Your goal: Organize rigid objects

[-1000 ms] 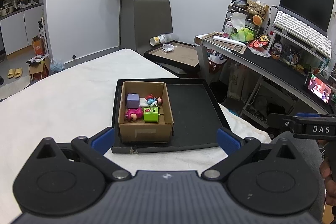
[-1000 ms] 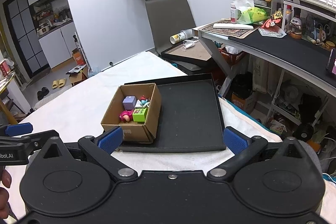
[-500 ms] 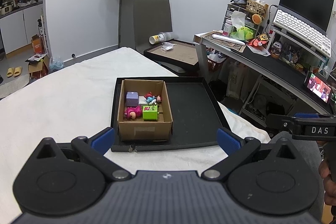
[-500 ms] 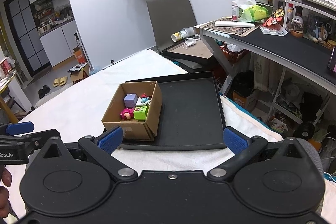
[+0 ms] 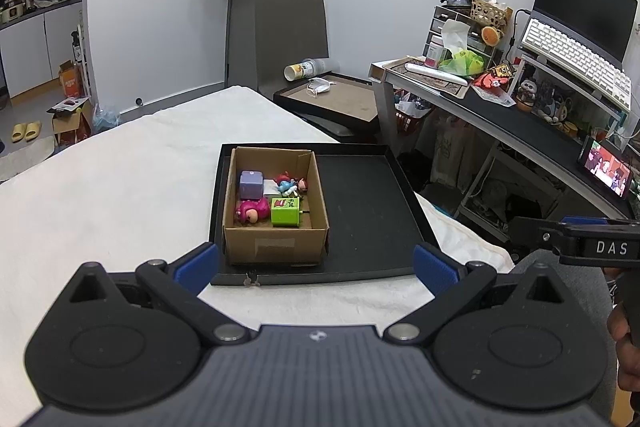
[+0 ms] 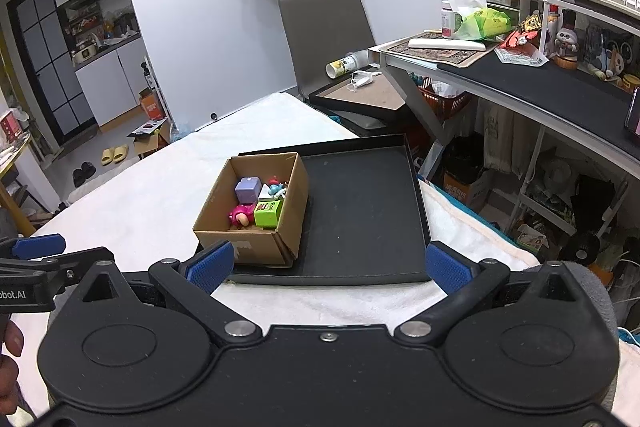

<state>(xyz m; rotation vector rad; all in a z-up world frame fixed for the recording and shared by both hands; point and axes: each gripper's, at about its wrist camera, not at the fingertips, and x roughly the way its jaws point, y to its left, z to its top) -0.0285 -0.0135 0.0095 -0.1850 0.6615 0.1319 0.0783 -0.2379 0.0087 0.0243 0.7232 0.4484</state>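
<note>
A cardboard box (image 5: 276, 247) (image 6: 248, 247) stands in the left half of a black tray (image 5: 368, 211) (image 6: 360, 211) on a white-covered table. Inside the box lie a purple cube (image 5: 252, 184) (image 6: 248, 188), a pink figure (image 5: 251, 211) (image 6: 241, 214), a green block (image 5: 285, 211) (image 6: 268, 214) and a small blue and red figure (image 5: 289, 183) (image 6: 276, 187). My left gripper (image 5: 316, 261) hangs open in front of the tray with nothing between its fingers. My right gripper (image 6: 328, 265) is also open and empty, just before the tray's near edge.
The white table (image 5: 112, 195) stretches to the left. A desk (image 5: 520, 123) with a keyboard, monitor and clutter runs along the right. A grey chair (image 5: 292, 39) and a second tray (image 5: 332, 99) stand behind the table. A hand (image 5: 624, 347) holds the other gripper at the right edge.
Both cameras have drifted slightly, so the tray and box sit a little differently in view. Both grippers stay open and the toys have not moved.
</note>
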